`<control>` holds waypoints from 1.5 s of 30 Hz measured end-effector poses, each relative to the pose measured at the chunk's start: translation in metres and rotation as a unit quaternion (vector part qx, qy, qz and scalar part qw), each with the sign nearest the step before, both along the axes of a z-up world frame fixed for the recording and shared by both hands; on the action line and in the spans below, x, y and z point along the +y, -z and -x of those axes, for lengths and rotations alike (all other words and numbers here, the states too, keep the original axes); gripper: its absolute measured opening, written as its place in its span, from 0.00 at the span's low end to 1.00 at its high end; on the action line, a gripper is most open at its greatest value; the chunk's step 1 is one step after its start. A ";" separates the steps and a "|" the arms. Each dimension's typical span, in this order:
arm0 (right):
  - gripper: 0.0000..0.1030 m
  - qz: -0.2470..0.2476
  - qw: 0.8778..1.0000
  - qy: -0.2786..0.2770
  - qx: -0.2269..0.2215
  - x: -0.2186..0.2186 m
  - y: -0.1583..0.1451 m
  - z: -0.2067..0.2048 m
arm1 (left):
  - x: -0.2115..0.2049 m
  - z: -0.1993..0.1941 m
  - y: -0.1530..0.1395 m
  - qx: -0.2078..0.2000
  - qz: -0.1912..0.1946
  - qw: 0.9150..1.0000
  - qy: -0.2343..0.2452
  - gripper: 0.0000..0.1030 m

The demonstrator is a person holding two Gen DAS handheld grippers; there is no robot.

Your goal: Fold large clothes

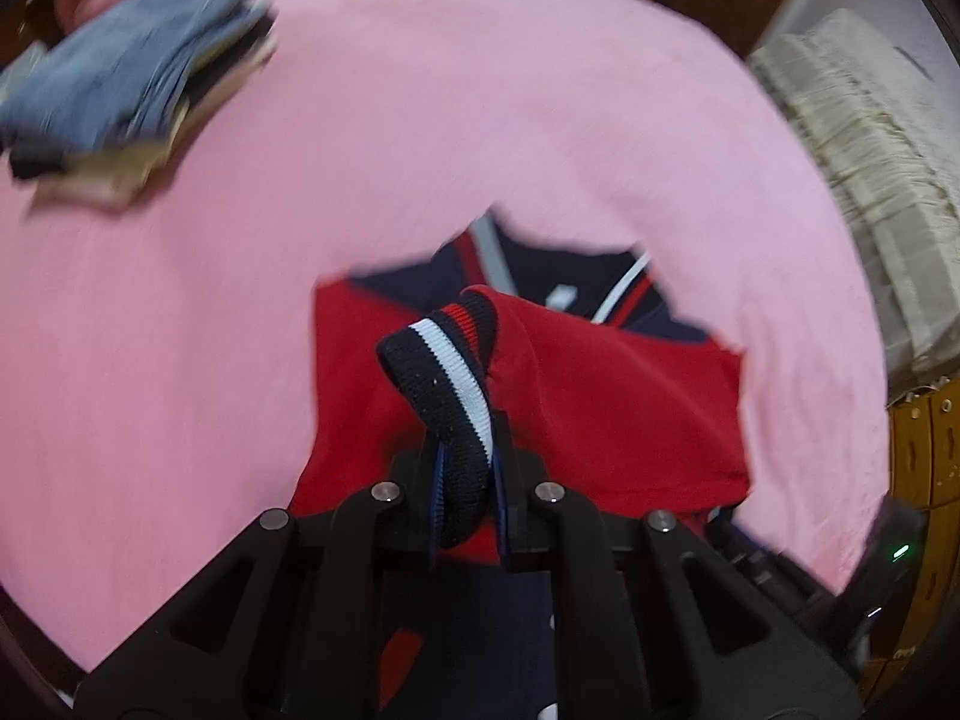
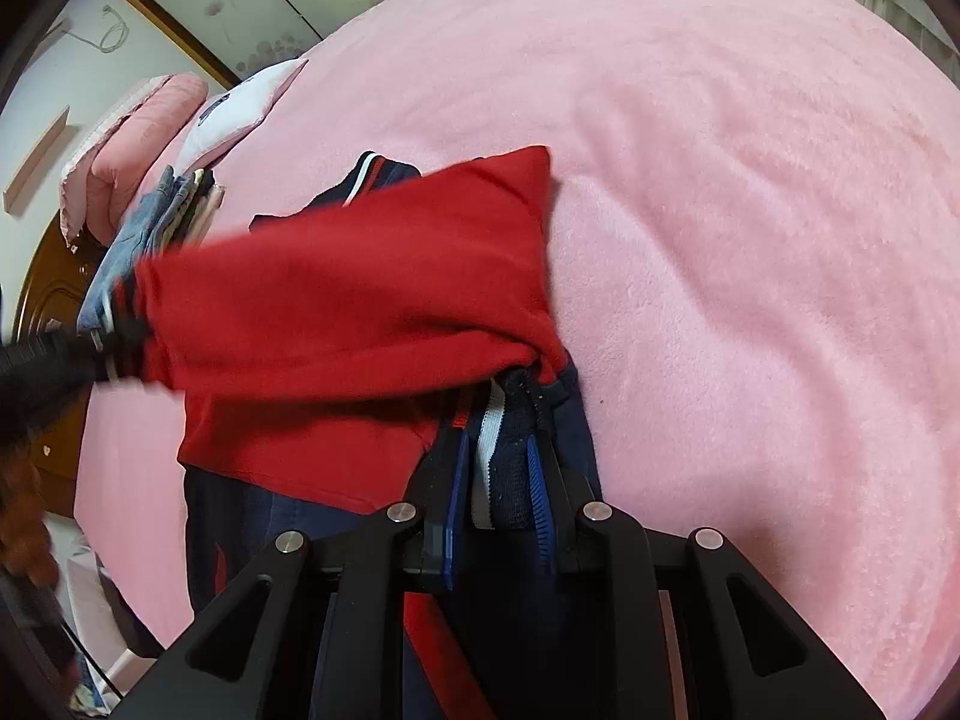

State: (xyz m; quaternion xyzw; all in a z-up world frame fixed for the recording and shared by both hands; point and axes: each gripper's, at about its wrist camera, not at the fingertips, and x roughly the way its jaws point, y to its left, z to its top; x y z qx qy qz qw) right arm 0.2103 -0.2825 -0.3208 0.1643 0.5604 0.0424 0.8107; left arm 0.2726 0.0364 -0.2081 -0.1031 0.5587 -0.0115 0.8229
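The jacket [image 2: 360,276] on the bed [image 2: 750,240] is pinched at a cuff [image 1: 447,372] by the left tongs [image 1: 465,480] and at the hem [image 2: 510,456] by the right tongs [image 2: 495,480]. Folded jeans [image 1: 126,90] lie far left, beyond them.

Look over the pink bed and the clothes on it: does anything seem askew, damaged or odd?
Nothing looks damaged. The red and navy jacket is mid-fold, each gripper shut on a striped cuff. The folded jeans pile sits fanned rather than square.
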 end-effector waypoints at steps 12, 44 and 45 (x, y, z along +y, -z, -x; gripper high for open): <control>0.20 0.000 1.000 -0.003 0.014 0.003 -0.018 0.004 | 0.021 0.024 0.056 0.069 -0.001 0.997 -0.032 0.19; 0.00 -0.009 0.999 0.017 -0.042 -0.026 -0.046 -0.051 | 0.005 0.019 0.026 -0.001 -0.015 1.000 -0.018 0.29; 0.00 -0.031 0.998 -0.004 -0.047 -0.021 -0.049 -0.053 | 0.003 0.019 0.022 -0.006 -0.008 1.000 -0.011 0.29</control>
